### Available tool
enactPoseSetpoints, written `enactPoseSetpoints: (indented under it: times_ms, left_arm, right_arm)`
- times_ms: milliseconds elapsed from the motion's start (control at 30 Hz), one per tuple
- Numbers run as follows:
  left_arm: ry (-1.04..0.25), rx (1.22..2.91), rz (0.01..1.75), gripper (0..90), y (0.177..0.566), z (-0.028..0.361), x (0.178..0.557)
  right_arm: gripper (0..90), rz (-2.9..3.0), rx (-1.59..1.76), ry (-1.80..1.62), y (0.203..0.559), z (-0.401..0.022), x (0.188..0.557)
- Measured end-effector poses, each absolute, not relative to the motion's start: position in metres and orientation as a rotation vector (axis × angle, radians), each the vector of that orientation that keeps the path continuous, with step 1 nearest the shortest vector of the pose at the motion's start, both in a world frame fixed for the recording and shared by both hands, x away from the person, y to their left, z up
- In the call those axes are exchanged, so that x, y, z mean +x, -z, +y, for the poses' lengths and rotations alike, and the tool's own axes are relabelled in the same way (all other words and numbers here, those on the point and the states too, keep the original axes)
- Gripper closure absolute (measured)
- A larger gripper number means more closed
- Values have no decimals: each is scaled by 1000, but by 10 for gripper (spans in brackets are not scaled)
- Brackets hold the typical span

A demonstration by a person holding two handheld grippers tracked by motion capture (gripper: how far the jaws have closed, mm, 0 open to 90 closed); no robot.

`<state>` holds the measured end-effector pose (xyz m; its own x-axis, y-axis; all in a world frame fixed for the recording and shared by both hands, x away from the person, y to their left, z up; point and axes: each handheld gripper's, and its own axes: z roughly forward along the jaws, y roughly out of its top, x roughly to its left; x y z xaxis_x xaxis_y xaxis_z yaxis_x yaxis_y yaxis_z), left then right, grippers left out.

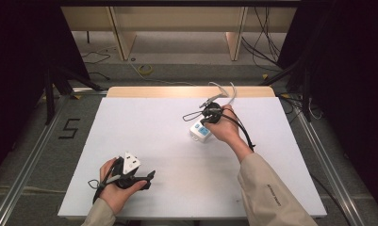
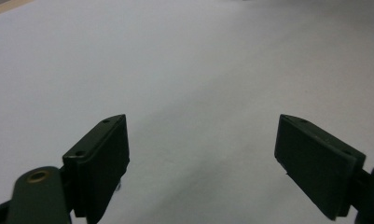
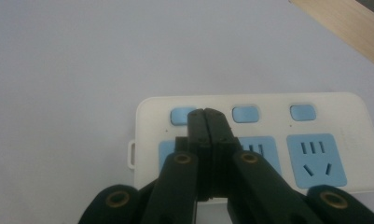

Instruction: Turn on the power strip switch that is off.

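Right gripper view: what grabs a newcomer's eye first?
The white power strip with blue sockets and three blue switches lies on the white table, toward its far right. The right tool, jaws shut together, has its tip at the leftmost blue switch. Near the table's front left, the left tool stands wide open over bare surface.

A big white flat table top [image 1: 144, 141] with a light wooden edge [image 1: 177, 91] at the far side stands on a grey floor [image 1: 31, 136]. A black number five [image 1: 69, 128] is marked on the floor at the left. Behind stands a pale wooden shelf frame [image 1: 125, 33]. Black curtains [image 1: 17, 70] hang at both sides. Thin black cables [image 1: 267, 42] lie on the floor.
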<state>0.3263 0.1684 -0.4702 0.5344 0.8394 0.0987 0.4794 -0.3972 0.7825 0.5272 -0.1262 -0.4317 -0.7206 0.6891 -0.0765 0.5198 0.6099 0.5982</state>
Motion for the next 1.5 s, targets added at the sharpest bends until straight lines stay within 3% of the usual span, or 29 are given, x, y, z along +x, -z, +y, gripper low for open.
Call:
enactPoseSetpoints:
  times_ms: [1500]
  left_arm:
    - [-634, 2054, 1059, 176, 470, 168, 326]
  right_arm:
    - [900, 2565, 992, -761, 439, -104, 543]
